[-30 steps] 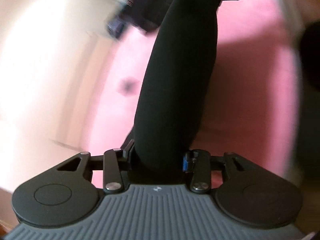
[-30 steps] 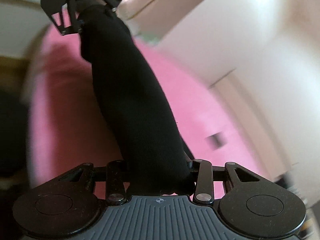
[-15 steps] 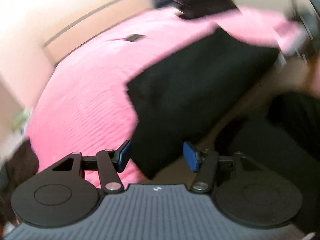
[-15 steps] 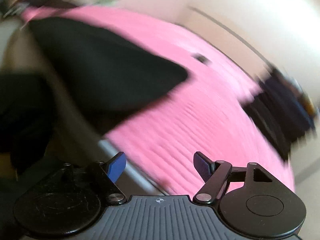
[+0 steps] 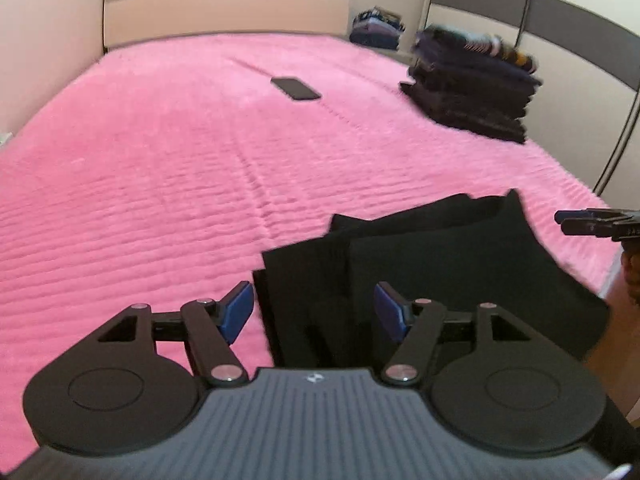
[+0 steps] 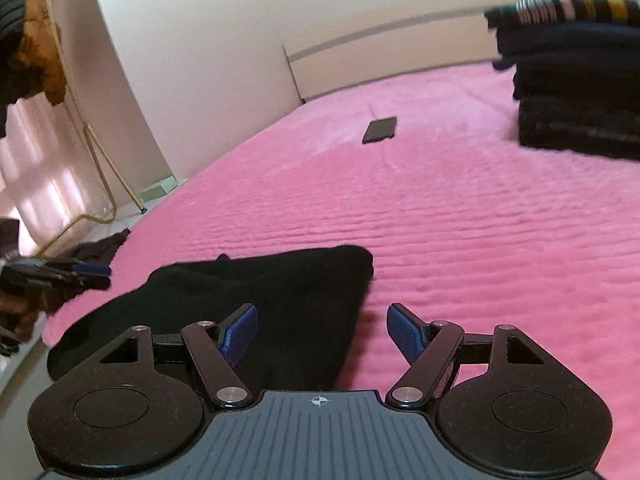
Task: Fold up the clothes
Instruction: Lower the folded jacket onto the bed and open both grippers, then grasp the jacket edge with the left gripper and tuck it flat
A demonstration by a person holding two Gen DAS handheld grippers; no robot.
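While black garment (image 5: 432,264) lies folded | pink bedspread (image 5: 160,152) | headboard (image 5: 224,8)

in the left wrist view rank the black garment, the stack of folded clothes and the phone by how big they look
1. black garment, largest, though it lies nearest the camera, which inflates it.
2. stack of folded clothes.
3. phone, clearly smallest.

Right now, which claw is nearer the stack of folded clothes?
Right. The right claw sits on the side toward the stack of folded clothes; the left claw is beyond the black garment.
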